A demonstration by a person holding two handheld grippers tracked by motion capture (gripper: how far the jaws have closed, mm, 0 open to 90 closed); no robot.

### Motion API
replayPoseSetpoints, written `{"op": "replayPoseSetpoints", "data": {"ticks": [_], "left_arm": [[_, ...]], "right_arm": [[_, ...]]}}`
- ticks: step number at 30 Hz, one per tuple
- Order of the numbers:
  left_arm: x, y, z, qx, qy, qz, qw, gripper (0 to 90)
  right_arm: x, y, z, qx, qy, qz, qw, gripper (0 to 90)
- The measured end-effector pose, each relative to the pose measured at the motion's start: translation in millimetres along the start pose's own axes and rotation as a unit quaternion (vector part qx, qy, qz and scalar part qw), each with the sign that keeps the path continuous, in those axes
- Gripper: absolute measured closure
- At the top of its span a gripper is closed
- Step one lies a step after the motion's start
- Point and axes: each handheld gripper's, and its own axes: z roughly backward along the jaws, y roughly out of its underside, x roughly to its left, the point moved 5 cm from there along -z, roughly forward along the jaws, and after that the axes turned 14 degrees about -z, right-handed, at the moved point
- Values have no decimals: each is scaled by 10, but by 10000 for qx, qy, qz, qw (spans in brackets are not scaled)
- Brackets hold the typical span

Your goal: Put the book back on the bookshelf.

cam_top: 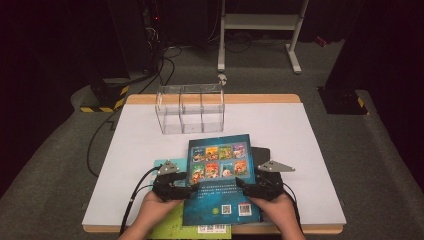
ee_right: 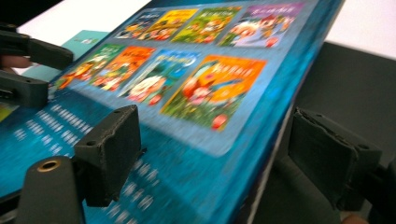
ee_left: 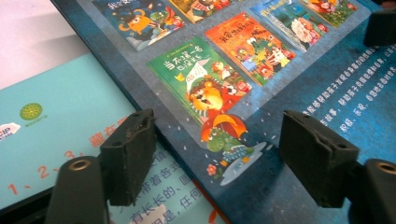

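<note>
1. Blue book (cam_top: 222, 185) is seen lying back cover up on the white counter (cam_top: 300, 150), at its near edge, well in front of the clear box (cam_top: 191, 108).
2. Book's left part overlaps a teal book (ee_left: 56, 116); a green book (cam_top: 172, 227) sticks out below the blue book's near left corner. A black item (cam_top: 261, 153) is partly covered under the blue book's right edge.
3. Left tool (cam_top: 186, 190) is placed at the blue book's left edge. Jaws are seen well apart in the left gripper view, straddling that edge: one over the teal book, one over the blue cover. No pad is seen pressing; nothing is gripped.
4. Right tool (cam_top: 239, 186) is placed at the blue book's right edge. Jaws are wide apart either side of that edge in the right gripper view, with clear gaps; nothing is held. Book's right edge appears raised off the black item there; picture is blurred.
</note>
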Motion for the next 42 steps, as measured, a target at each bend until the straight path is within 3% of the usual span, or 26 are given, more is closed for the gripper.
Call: {"op": "replayPoseSetpoints", "data": {"ticks": [2,6,13,18,22,24,33,36,42], "left_arm": [[4,4,-4,-15,5,-2,10000,273],[10,-13,-34,-37,-9,42,10000,280],[169,-147,-178,-42,-90,-4,10000,309],[205,-174,-200,-85,-124,-72,9999,336],[194,-178,-199,-176,-129,-172,9996,340],[209,-177,-177,-90,-169,-291,9994,336],[163,-144,-143,-199,-189,-198,9994,365],[157,-133,-144,-205,-180,-200,9994,372],[160,-128,-147,-195,-178,-192,9995,373]], "right_arm": [[27,11,-15,49,-60,-29,10000,181],[54,-35,-68,116,75,-79,9999,184],[12,-183,-208,94,262,-121,9995,183],[-61,-255,-281,143,118,-157,9997,164],[-176,-322,-347,209,-49,-485,9986,145],[-181,-331,-349,265,-72,-451,9986,149],[-151,-321,-337,328,-39,-396,9987,161],[-102,-321,-298,274,121,-211,9993,221],[-116,-320,-255,254,44,-391,9989,314]]}}
